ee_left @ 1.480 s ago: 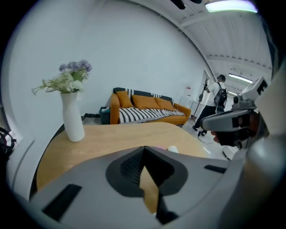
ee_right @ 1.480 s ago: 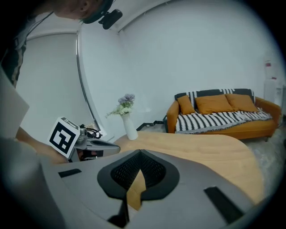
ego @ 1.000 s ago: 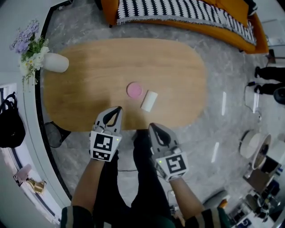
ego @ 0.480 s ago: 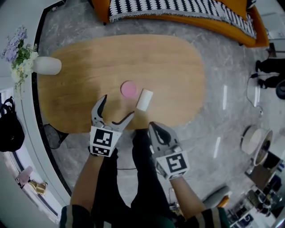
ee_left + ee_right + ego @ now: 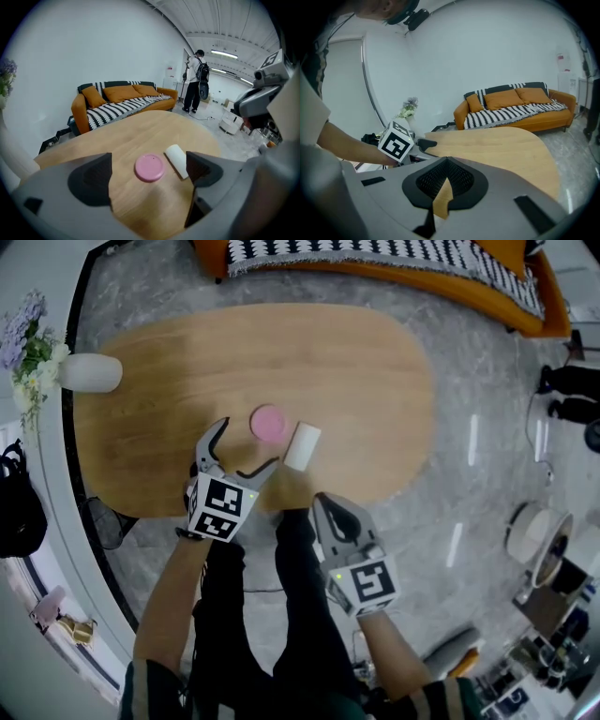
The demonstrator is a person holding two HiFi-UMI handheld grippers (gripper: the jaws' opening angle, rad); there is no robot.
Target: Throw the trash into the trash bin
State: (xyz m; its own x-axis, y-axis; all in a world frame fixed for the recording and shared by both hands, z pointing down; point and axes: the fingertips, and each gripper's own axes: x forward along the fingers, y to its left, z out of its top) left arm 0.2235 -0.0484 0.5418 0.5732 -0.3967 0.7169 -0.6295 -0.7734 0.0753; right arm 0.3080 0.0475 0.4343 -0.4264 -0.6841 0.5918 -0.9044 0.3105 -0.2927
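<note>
On the oval wooden table a pink round lid lies flat, with a white roll right of it. My left gripper hovers over the table's near edge, open, just short of the lid. In the left gripper view the lid and the roll lie ahead of the wide gap of the left gripper, untouched. My right gripper stays off the table's near edge, shut with nothing in it. In the right gripper view its jaws meet at the right gripper's tip.
A white vase with flowers stands at the table's left end. An orange sofa with a striped throw lies beyond the table. A dark mesh basket sits on the floor by the left end. A person stands far off.
The left gripper's jaws went from shut to wide open, and it moved forward and down over the table's edge toward the pink lid. The right gripper has hardly moved.
</note>
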